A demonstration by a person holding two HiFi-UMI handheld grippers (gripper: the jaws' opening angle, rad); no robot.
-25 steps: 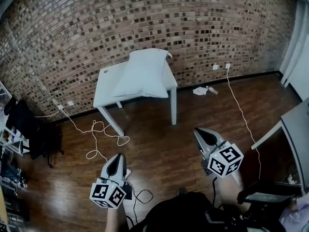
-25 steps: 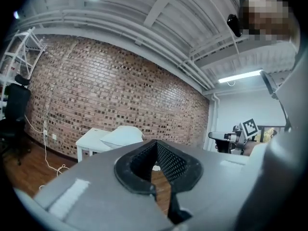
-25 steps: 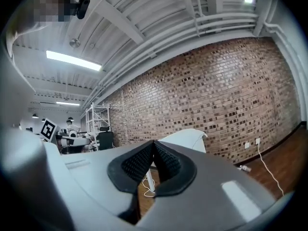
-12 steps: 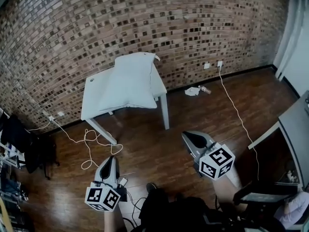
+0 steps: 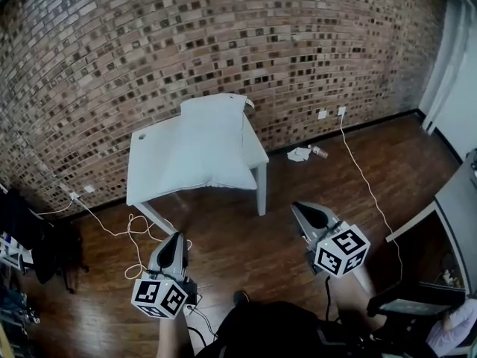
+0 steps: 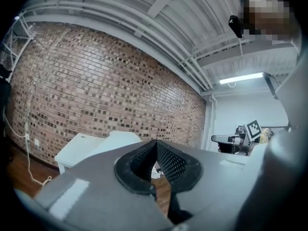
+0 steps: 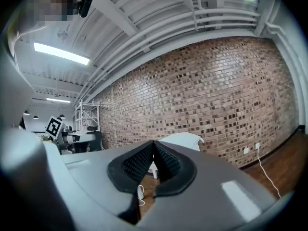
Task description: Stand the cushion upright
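While one white cushion (image 5: 207, 144) lies flat on the one white table (image 5: 143, 168) in the upper middle of the head view, two grippers hang low in the frame, well apart from it. The left gripper (image 5: 177, 239) is at the lower left. The right gripper (image 5: 301, 209) is at the lower right. Both point up the frame toward the table. Each one has its two fingers pressed tight together, with nothing between them. There are two marker cubes, one on each gripper. The table stands on a brown wood floor (image 5: 246, 230) by a big brick wall (image 5: 223, 43). Two white cables lie on the floor. The curly cable (image 5: 133, 233) sits at the left, below the table. The long cable (image 5: 369, 185) runs down the right side.
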